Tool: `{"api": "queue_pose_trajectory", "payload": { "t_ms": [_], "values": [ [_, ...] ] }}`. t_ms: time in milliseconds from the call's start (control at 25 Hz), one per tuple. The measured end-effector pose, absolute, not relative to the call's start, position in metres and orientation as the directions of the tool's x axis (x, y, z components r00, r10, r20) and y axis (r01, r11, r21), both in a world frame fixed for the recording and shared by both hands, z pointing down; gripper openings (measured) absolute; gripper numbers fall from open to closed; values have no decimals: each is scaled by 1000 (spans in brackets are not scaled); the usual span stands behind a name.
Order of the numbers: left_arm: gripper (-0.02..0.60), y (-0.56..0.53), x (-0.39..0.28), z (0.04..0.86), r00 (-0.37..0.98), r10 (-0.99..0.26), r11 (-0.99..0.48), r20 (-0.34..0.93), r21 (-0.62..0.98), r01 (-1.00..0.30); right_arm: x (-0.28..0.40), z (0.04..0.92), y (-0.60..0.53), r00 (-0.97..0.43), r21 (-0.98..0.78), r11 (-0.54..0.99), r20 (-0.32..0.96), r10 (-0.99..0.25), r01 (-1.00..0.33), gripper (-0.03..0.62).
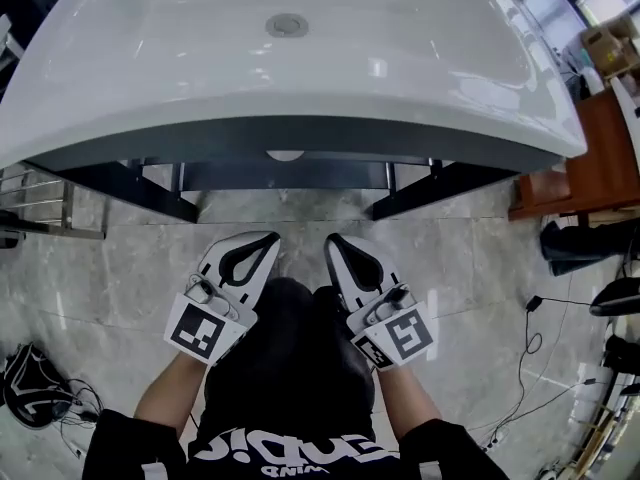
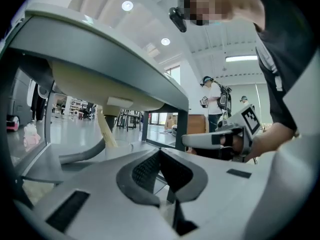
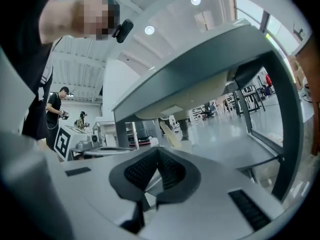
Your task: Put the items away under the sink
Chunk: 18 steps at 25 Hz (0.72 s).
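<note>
The white sink (image 1: 200, 58) with its round drain (image 1: 287, 25) fills the top of the head view, on a dark frame (image 1: 420, 190) with a low shelf (image 1: 285, 175) under it. My left gripper (image 1: 262, 241) and right gripper (image 1: 336, 241) are side by side above the marble floor, pointing at the space under the sink. Both are shut with nothing between the jaws. In the left gripper view the jaws of the left gripper (image 2: 160, 152) meet, with the right gripper (image 2: 215, 140) beside them. In the right gripper view the right gripper (image 3: 157, 152) is likewise closed. A pale drain pipe (image 2: 106, 131) hangs under the basin.
A wooden cabinet (image 1: 600, 158) stands at the right, with dark shoes (image 1: 585, 248) and a cable (image 1: 530, 353) on the floor. A metal rack (image 1: 40, 200) and a black bag (image 1: 30, 388) lie at the left. Other people (image 2: 212, 96) stand far off.
</note>
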<state>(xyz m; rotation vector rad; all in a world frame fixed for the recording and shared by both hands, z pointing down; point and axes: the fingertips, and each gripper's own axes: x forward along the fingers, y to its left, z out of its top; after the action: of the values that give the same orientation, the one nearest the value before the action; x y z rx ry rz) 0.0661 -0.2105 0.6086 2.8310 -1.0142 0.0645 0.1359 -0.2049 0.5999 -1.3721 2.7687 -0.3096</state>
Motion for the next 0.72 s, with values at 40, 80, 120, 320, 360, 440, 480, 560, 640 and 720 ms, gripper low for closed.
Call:
{"api": "queue_pose_trajectory", "payload": {
  "t_ms": [40, 80, 120, 320, 360, 440, 480, 560, 640, 720],
  "values": [
    [20, -209, 65, 593, 776, -623, -766, 98, 127, -631, 132, 584, -204, -617, -196, 597, 61, -784, -778, 18],
    [20, -207, 64, 575, 778, -620, -765, 107, 139, -629, 130, 565, -204, -623, -203, 602, 62, -780, -773, 18],
    [20, -206, 63, 555, 779, -617, -764, 112, 152, -628, 130, 546, -202, -628, -217, 604, 59, -776, -767, 18],
    [20, -195, 44, 445, 790, -599, -764, 130, 202, -613, 120, 435, -196, -637, -257, 602, 77, -767, -756, 18],
    [20, -194, 39, 423, 792, -596, -764, 133, 208, -611, 116, 411, -195, -637, -254, 601, 89, -766, -758, 18],
    [20, -192, 30, 377, 801, -584, -773, 131, 214, -598, 109, 364, -194, -635, -244, 599, 108, -765, -762, 18],
    [20, -192, 26, 354, 808, -575, -780, 128, 211, -588, 105, 340, -194, -633, -237, 598, 115, -766, -766, 18],
    [20, -191, 17, 311, 814, -565, -791, 131, 195, -580, 98, 294, -190, -626, -226, 592, 126, -770, -774, 18],
    [20, -185, 10, 272, 821, -557, -797, 125, 197, -571, 93, 250, -183, -612, -225, 578, 131, -780, -784, 18],
    [20, -181, 7, 235, 827, -550, -803, 119, 197, -563, 93, 212, -176, -597, -221, 564, 132, -791, -796, 18]
  ]
}}
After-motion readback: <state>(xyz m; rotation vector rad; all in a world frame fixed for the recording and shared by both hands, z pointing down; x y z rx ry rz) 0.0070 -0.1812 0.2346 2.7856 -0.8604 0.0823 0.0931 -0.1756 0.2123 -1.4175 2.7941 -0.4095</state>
